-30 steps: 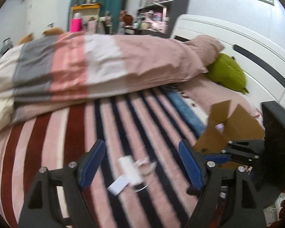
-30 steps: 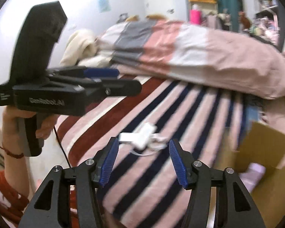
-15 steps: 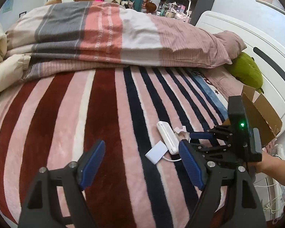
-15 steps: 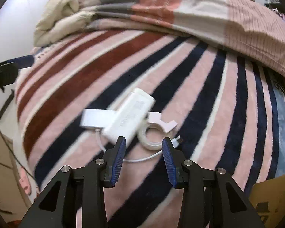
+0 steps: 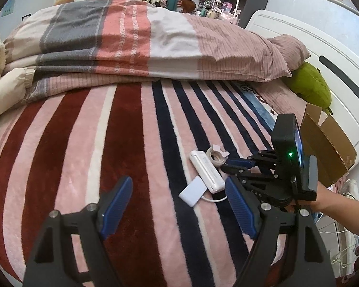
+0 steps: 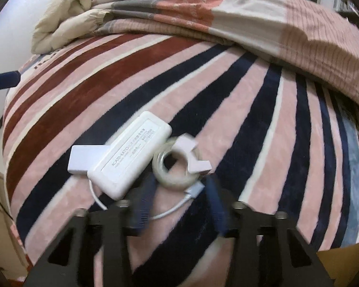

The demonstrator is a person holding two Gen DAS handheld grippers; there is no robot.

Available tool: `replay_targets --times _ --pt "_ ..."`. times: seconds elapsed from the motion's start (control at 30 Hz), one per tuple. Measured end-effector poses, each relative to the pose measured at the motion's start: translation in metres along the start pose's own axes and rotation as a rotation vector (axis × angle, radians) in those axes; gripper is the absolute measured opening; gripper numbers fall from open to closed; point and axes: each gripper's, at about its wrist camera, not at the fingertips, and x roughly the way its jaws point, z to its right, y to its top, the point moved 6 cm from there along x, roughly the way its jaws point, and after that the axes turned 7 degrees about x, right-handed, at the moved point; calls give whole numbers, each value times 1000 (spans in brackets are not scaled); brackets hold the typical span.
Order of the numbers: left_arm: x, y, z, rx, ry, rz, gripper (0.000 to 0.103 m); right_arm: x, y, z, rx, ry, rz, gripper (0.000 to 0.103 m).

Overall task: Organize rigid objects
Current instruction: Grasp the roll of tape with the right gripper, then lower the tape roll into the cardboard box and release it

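Now your right tongs (image 6: 179, 191) are down on the blanket, and their jaws have just been closing to narrow. The blur hides whether they pinch the white cable plug (image 6: 193, 190) lying between them. Just ahead of them sits the clear tape ring with its pale pink plastic holder (image 6: 172, 167). To its left are the white rectangular plastic charger brick (image 6: 129, 160) and the flat white square adapter (image 6: 83, 160).

Your left tongs (image 5: 178, 183) stand wide with nothing between them, hovering over the striped plush blanket (image 5: 131, 131); the white cluster lies just to their right.

You look to be at the pick-up step. Next, lift gently and carry the piece to the open brown cardboard box (image 5: 323, 148) beyond your right tongs.

A second ago both tongs were higher, with the right jaws clearly wider.
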Motion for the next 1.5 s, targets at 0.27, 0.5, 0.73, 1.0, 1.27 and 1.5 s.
replay_targets --times 0.27,0.5,0.73,1.0,1.27,1.5 --pt "-4 6 8 17 1 6 77 -2 8 12 50 -20 28 58" --pt "-8 4 1 9 21 -1 77 18 18 12 42 -12 51 39" --pt "-7 14 10 17 -23 7 77 -7 18 8 40 -21 92 35" --pt "-9 59 81 101 -233 39 77 -122 23 -32 -17 96 207 35" --pt "4 98 186 233 -410 18 42 -205 10 0 0 41 296 35" --pt "38 116 272 333 -465 -51 38 -233 -19 79 100 -45 295 35"
